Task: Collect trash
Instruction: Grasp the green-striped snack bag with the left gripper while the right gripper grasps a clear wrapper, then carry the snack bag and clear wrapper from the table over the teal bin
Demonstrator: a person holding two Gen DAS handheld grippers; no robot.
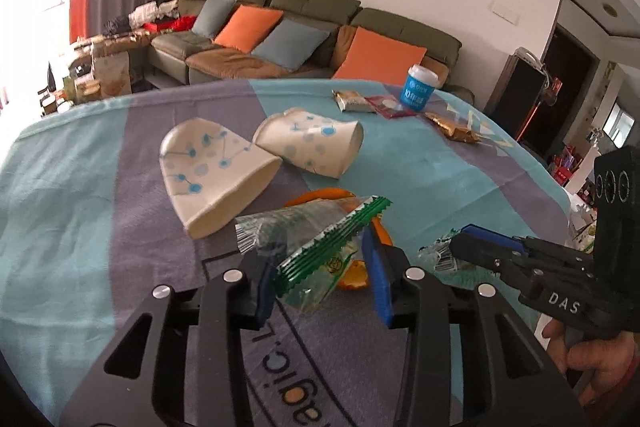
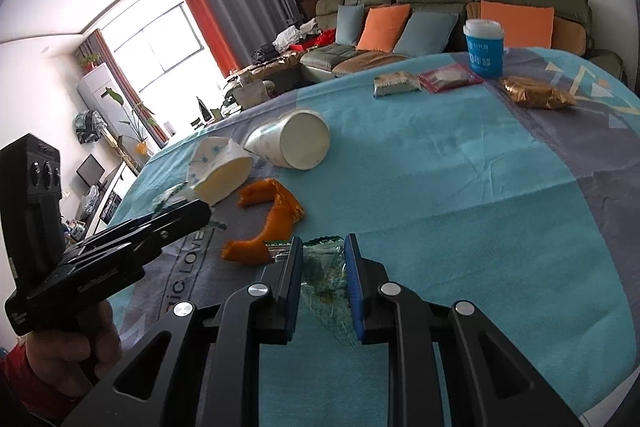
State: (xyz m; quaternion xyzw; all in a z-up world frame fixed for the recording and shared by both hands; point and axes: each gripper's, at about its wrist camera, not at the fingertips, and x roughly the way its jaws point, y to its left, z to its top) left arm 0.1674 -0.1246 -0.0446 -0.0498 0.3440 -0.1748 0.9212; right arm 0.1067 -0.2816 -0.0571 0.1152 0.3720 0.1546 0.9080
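Observation:
On the blue and grey tablecloth (image 1: 80,167) lie two crushed paper cups (image 1: 216,171) (image 1: 316,143), orange peel (image 2: 276,215) and clear green-edged wrappers. My left gripper (image 1: 320,267) is open, its fingers on either side of a clear wrapper with a green serrated edge (image 1: 320,247) that lies over the peel. My right gripper (image 2: 324,267) is open around a second crumpled clear wrapper (image 2: 326,283), which also shows at the right gripper's tip in the left wrist view (image 1: 438,255). Neither wrapper looks clamped.
Far on the table stand a blue lidded cup (image 2: 484,47), a silver snack pack (image 2: 396,85), a red sachet (image 2: 448,77) and a gold wrapper (image 2: 536,95). A green sofa with orange and blue cushions (image 1: 280,27) lies beyond the table.

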